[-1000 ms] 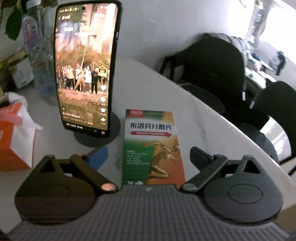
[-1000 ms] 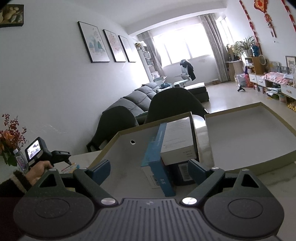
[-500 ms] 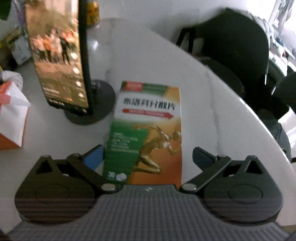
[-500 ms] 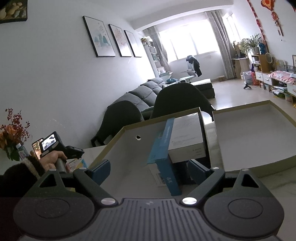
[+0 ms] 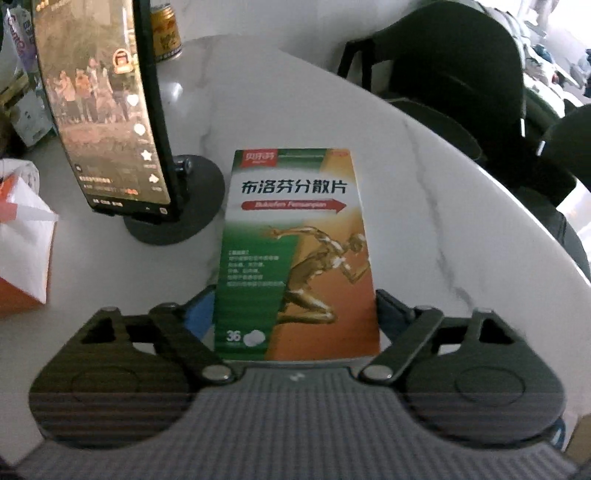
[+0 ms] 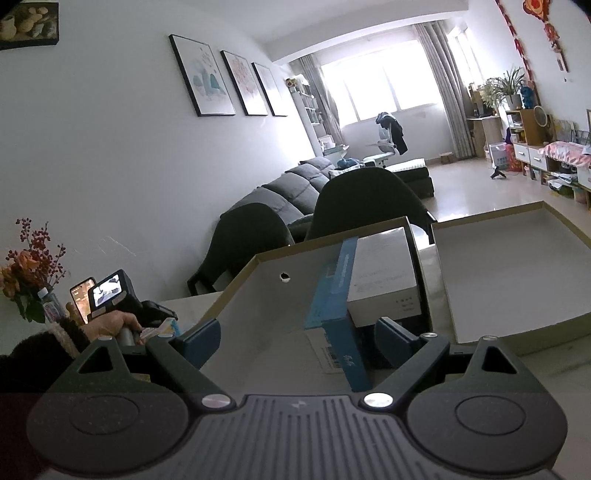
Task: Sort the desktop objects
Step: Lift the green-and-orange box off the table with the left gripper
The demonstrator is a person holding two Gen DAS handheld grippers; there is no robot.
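Note:
A green and orange medicine box (image 5: 295, 240) lies flat on the white marble table (image 5: 461, 229). My left gripper (image 5: 295, 314) points steeply down over its near end; the jaws are closing, and both blue pads meet the box's long sides. In the right wrist view my right gripper (image 6: 295, 336) stands open, holding nothing, above a shallow cardboard tray (image 6: 266, 291). A blue box (image 6: 332, 295) stands on edge in that tray against a white box (image 6: 384, 273). A hand (image 6: 110, 325) holds the left gripper far to the left.
A phone (image 5: 99, 110) playing a video stands on a round stand (image 5: 195, 199) just left of the medicine box. An orange tissue box (image 5: 18, 266) sits further left, a can (image 5: 166, 33) behind. The tray's lid (image 6: 517, 277) lies to its right. Dark chairs (image 5: 461, 74) stand past the table edge.
My left gripper has sunk toward the medicine box and tipped downward, and its fingers have come in against the box's sides. The right gripper has stayed where it was.

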